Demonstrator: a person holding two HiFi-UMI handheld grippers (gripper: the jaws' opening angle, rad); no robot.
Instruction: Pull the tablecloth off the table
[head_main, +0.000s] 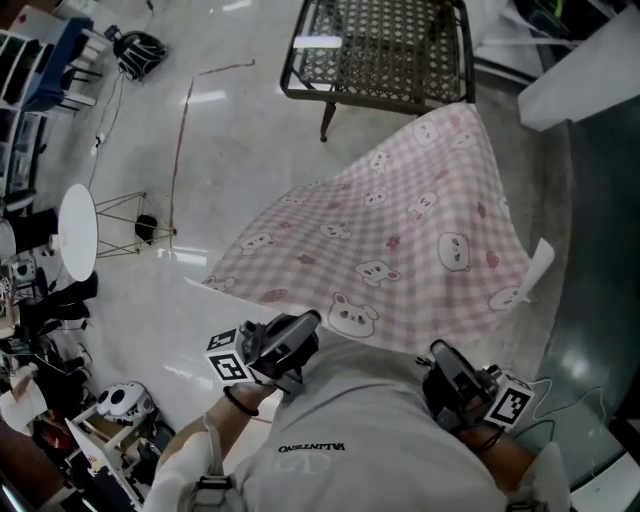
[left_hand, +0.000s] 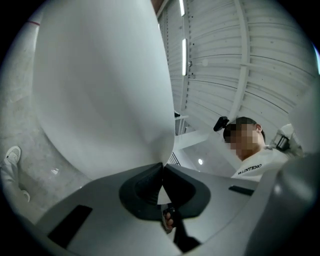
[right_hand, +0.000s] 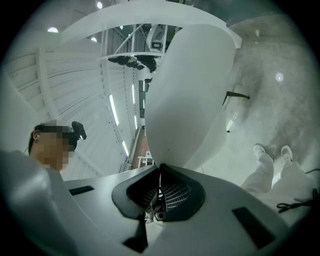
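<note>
The left gripper (head_main: 306, 326) and right gripper (head_main: 437, 352) each have their fingers pinched shut on the near edge of the pink checked tablecloth (head_main: 400, 230). It hangs spread above the floor (head_main: 230, 150), its far tip by the wire tabletop (head_main: 380, 45).

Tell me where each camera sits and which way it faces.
Head view: on the head, facing steeply down at cloth, table; left gripper, right gripper, shirt show.
Left gripper view: on that gripper, along shut jaws at cloth's underside, ceiling; shirt shows.
Right gripper view: likewise; legs show.
All share the cloth.
</note>
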